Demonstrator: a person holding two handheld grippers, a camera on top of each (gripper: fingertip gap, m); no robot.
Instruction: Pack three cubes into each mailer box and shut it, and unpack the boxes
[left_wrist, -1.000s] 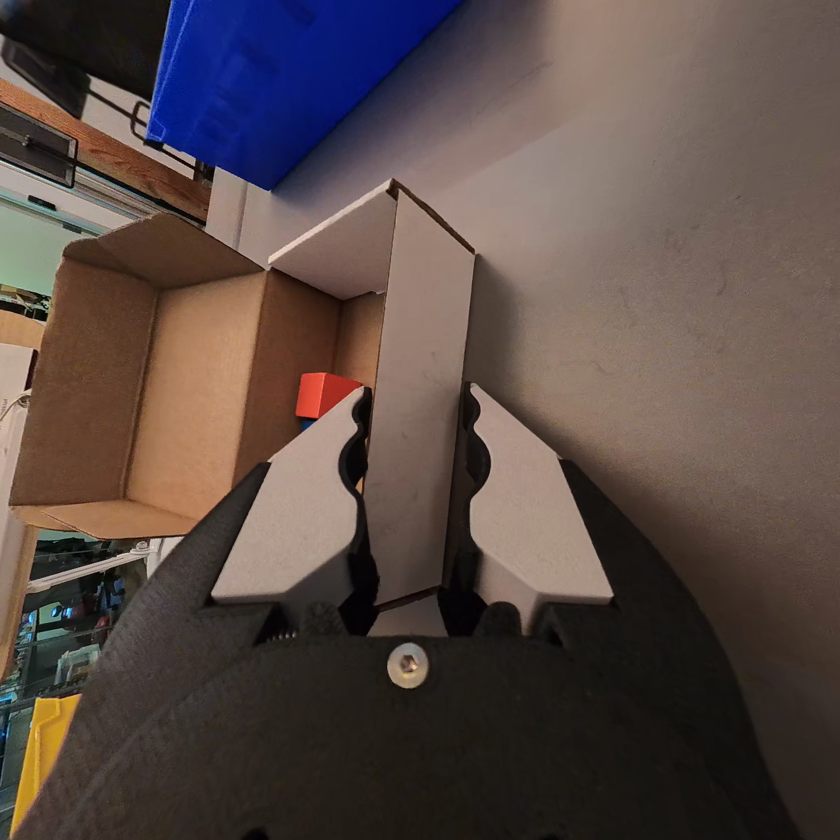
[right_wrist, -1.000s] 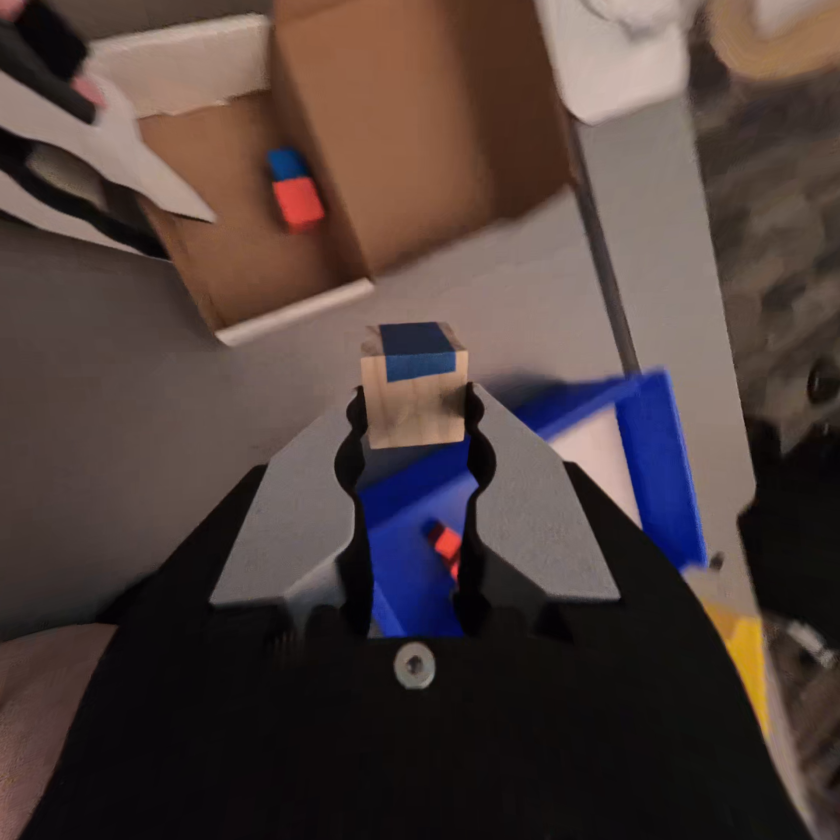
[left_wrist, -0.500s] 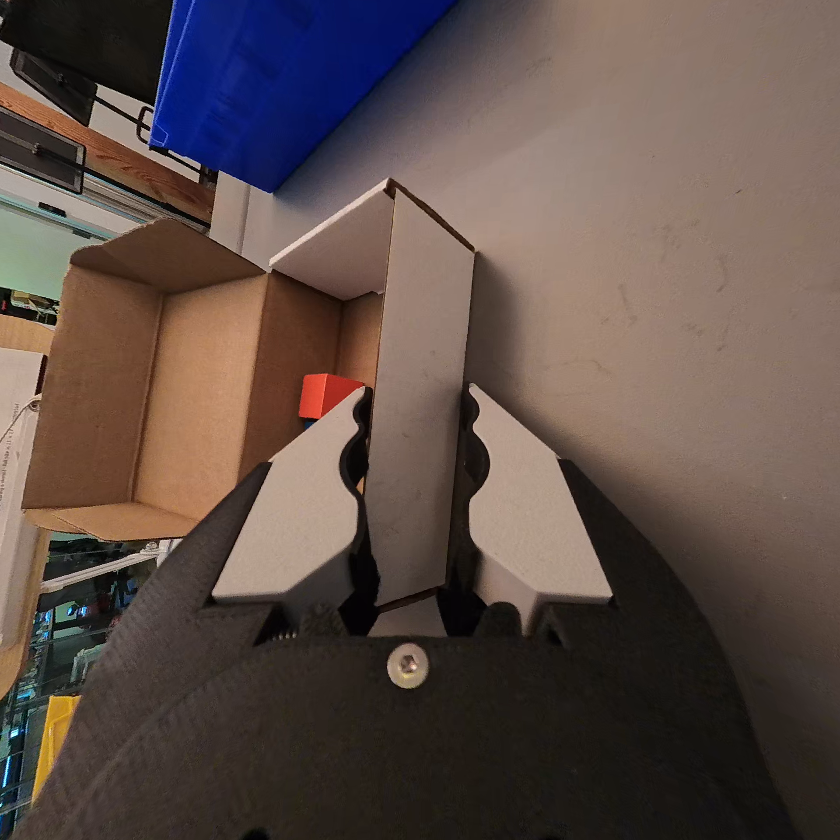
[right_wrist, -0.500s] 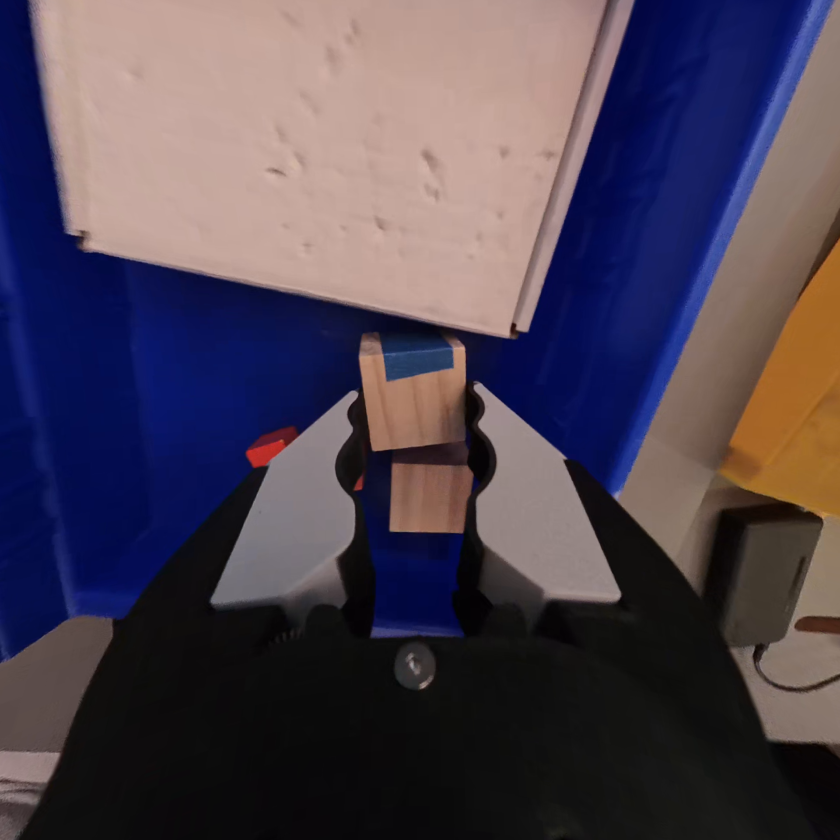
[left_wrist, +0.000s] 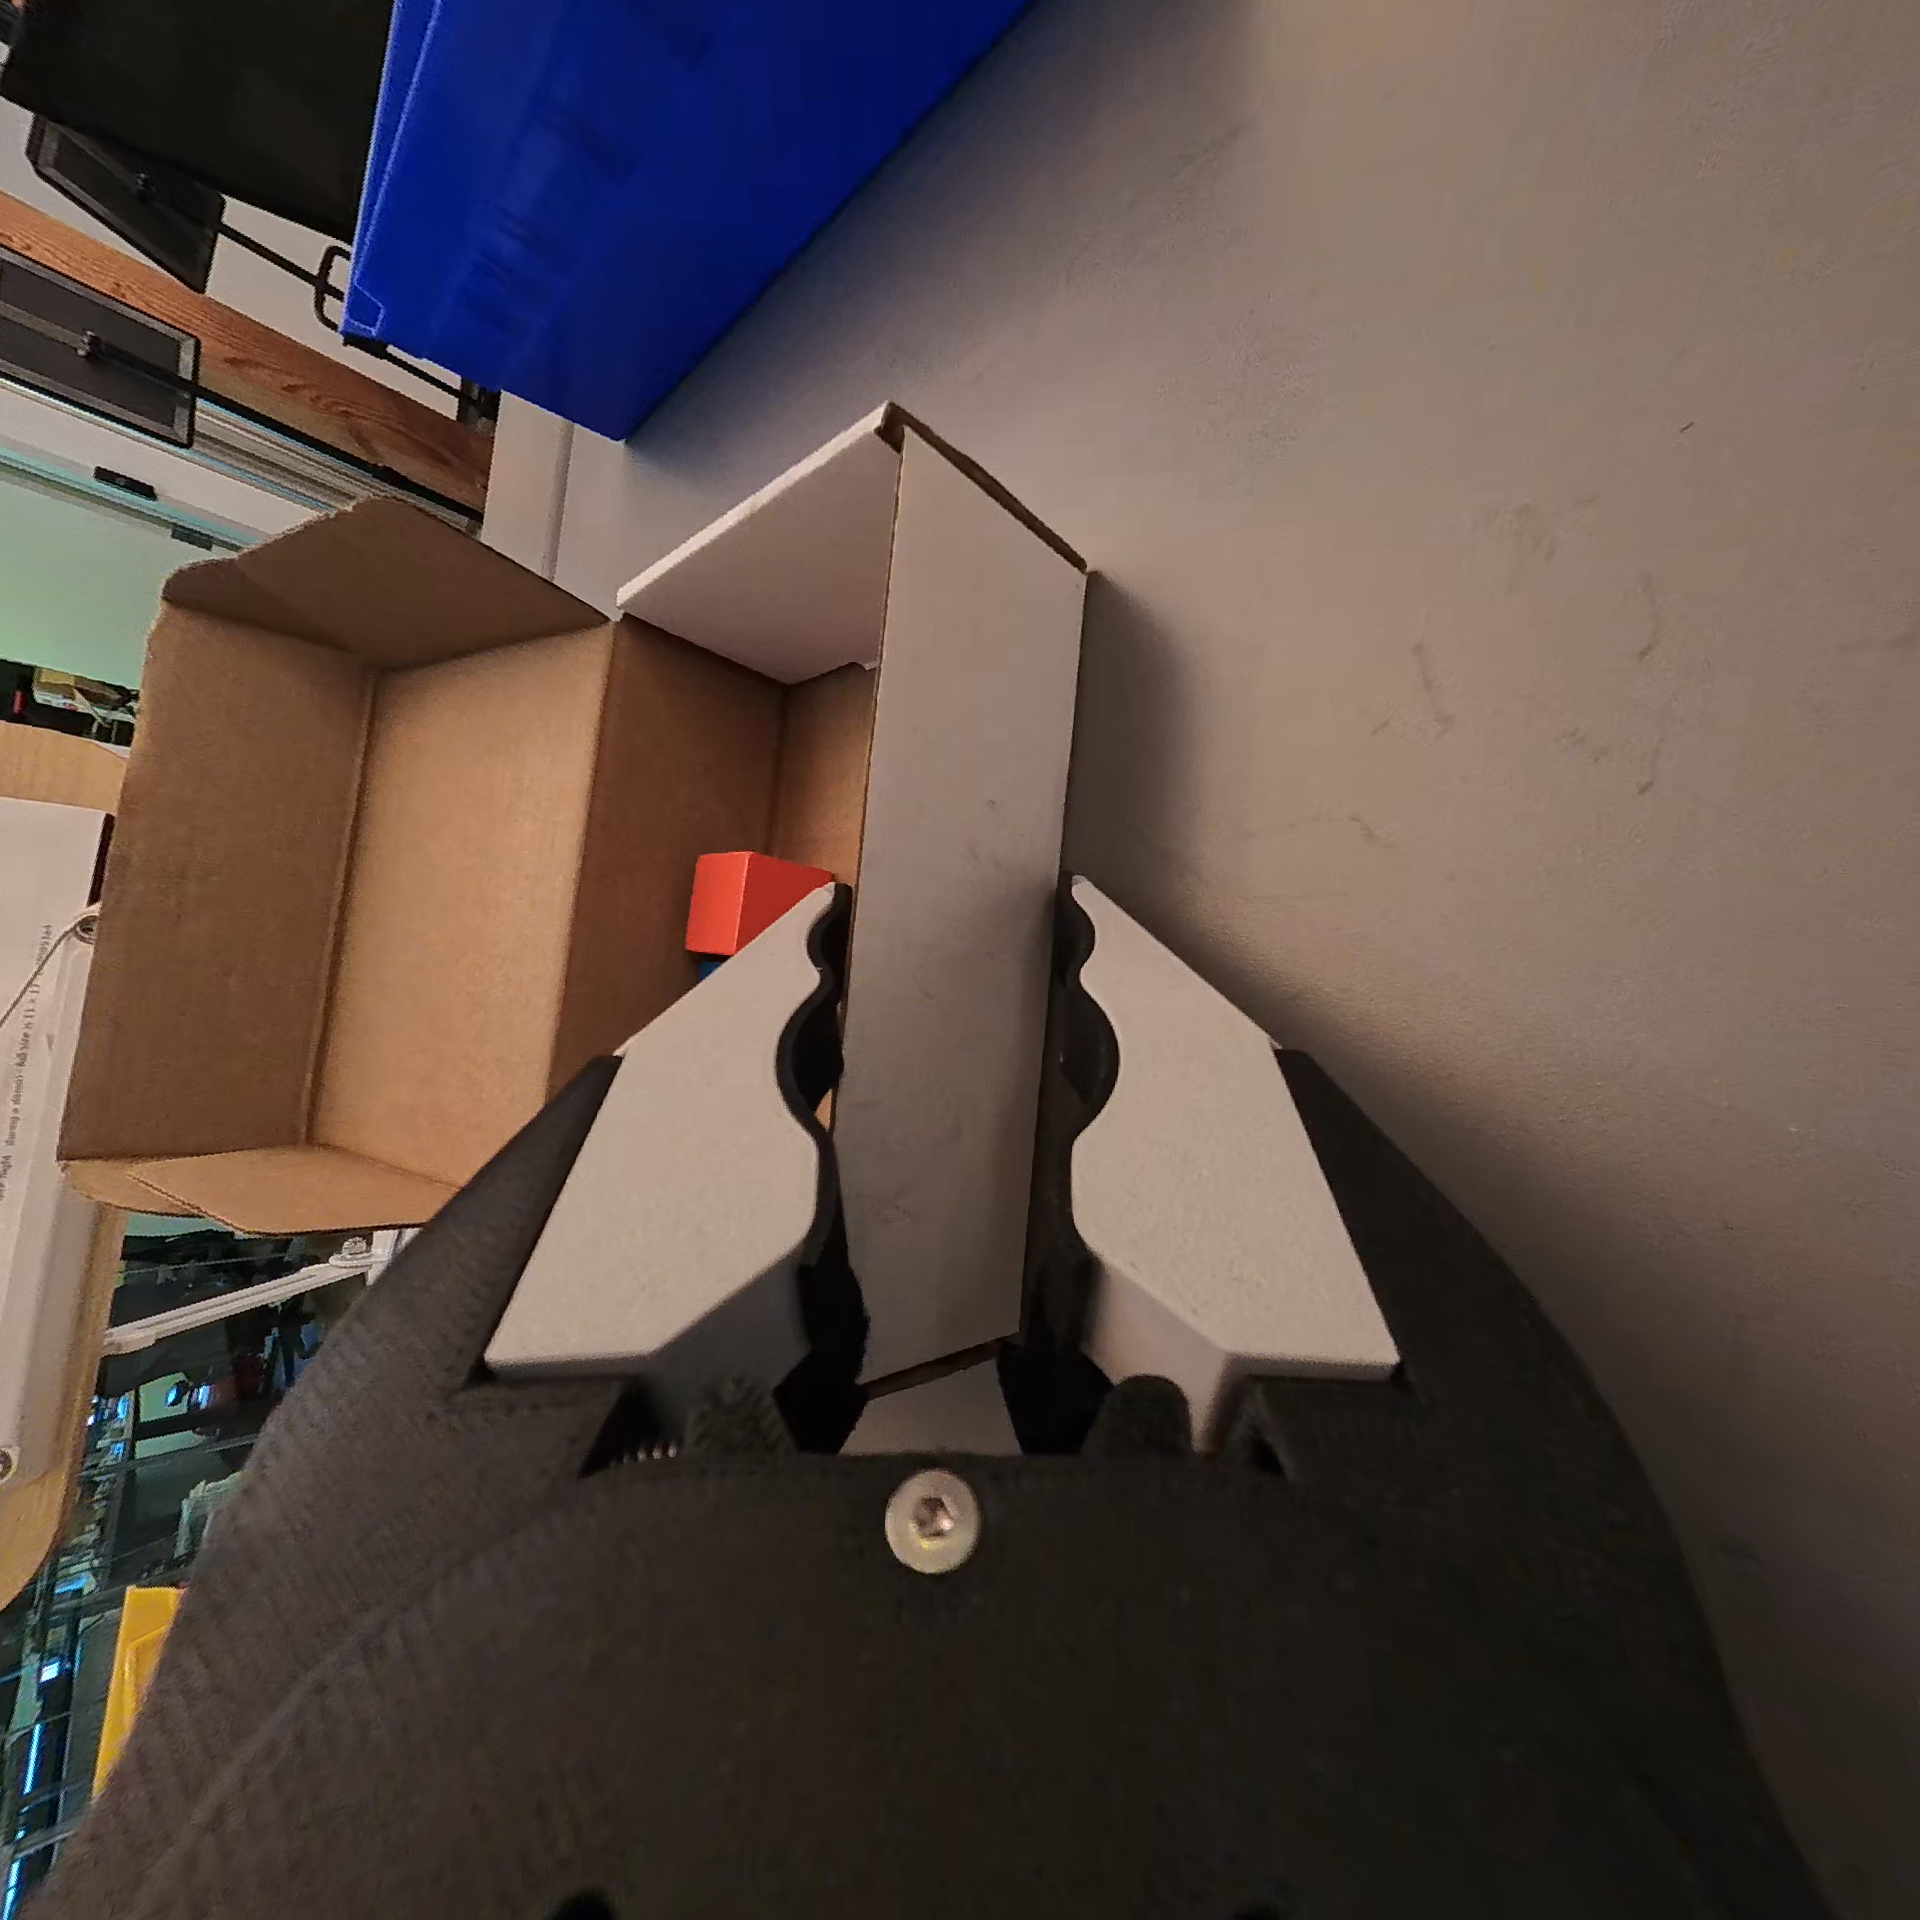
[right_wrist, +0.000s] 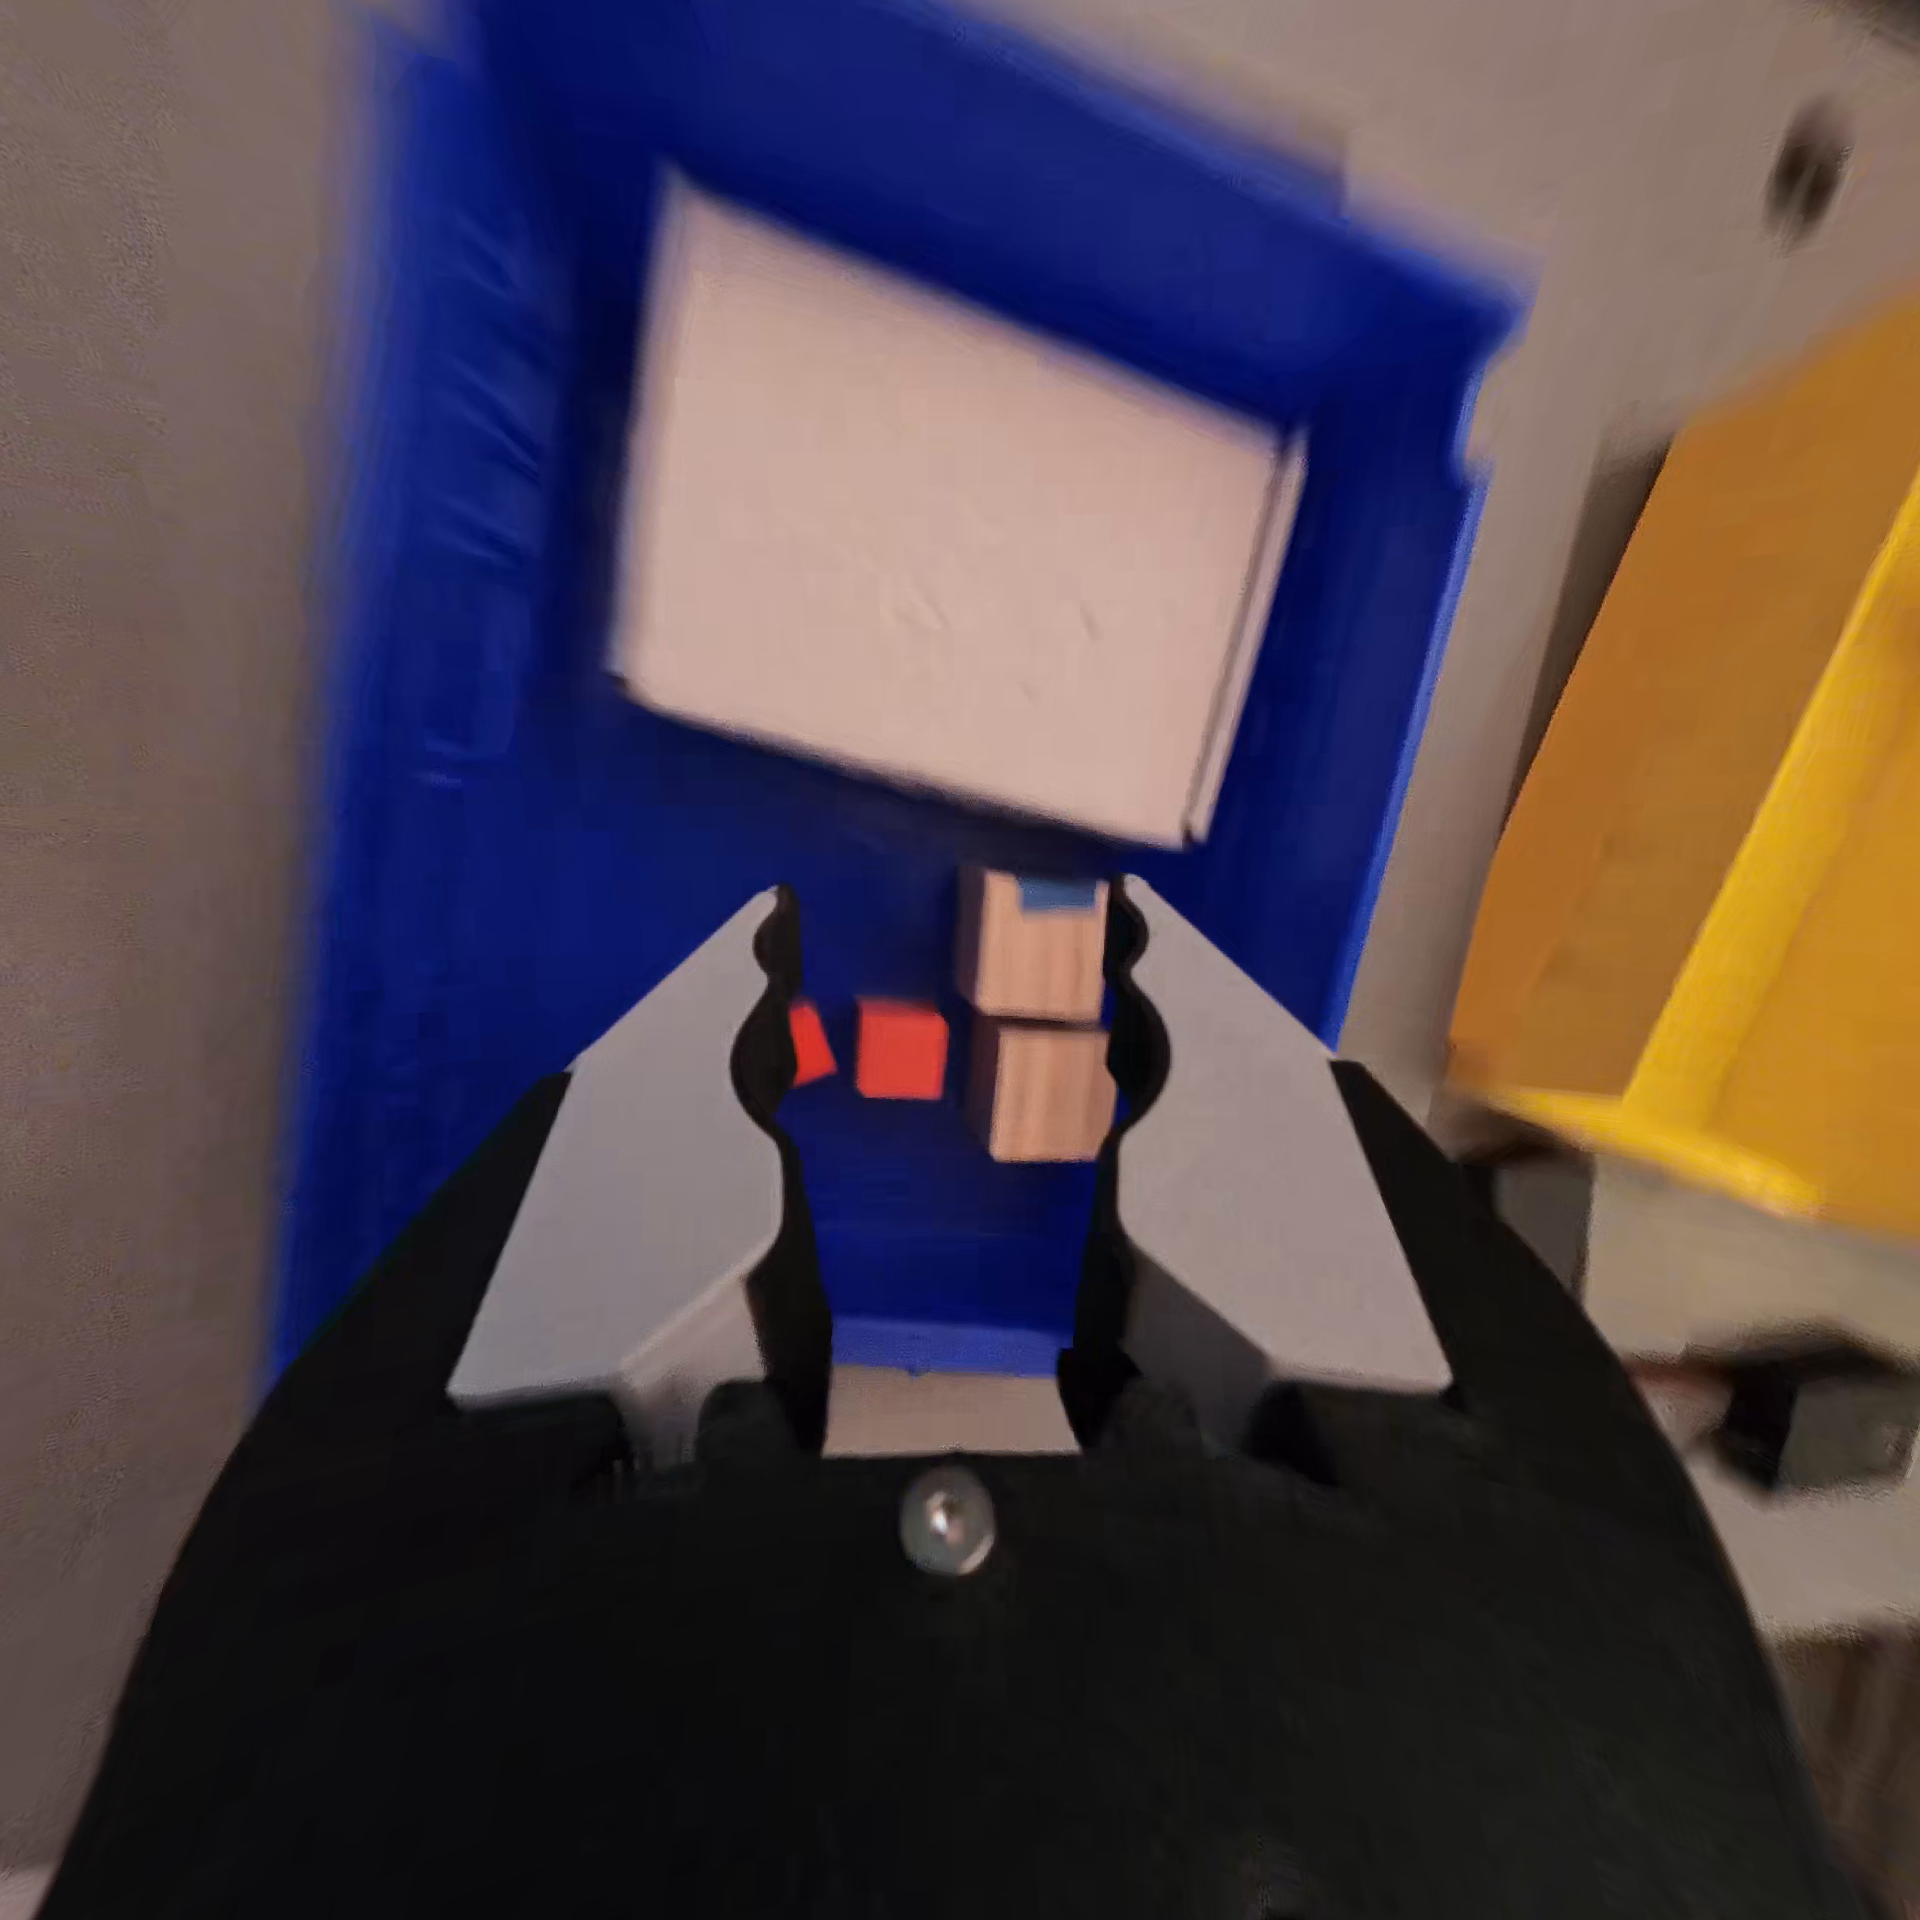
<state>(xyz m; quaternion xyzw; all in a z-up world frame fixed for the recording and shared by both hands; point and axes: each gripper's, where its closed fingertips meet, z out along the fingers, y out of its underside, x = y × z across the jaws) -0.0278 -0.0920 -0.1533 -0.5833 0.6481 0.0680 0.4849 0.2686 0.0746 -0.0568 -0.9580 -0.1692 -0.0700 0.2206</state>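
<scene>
Left gripper clamps the open mailer box's white front flap; red cube inside. Right gripper spread wide, empty, above the blue bin.

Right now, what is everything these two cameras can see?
Open brown cardboard mailer box: one, on the grey table, white lid flap held up.
Red cube: one, inside that box; something blue shows just beneath it.
Blue plastic bin: one, on the table.
Closed white mailer box: one, in the bin.
Plain wooden cubes: two, one with blue on top, in the bin.
Red cubes: two, in the bin.
Yellow bin: one, right of the blue one.
Grey table: one.
Left gripper: jaws clamped on the flap.
Right gripper: jaws apart, empty, over the bin.
</scene>
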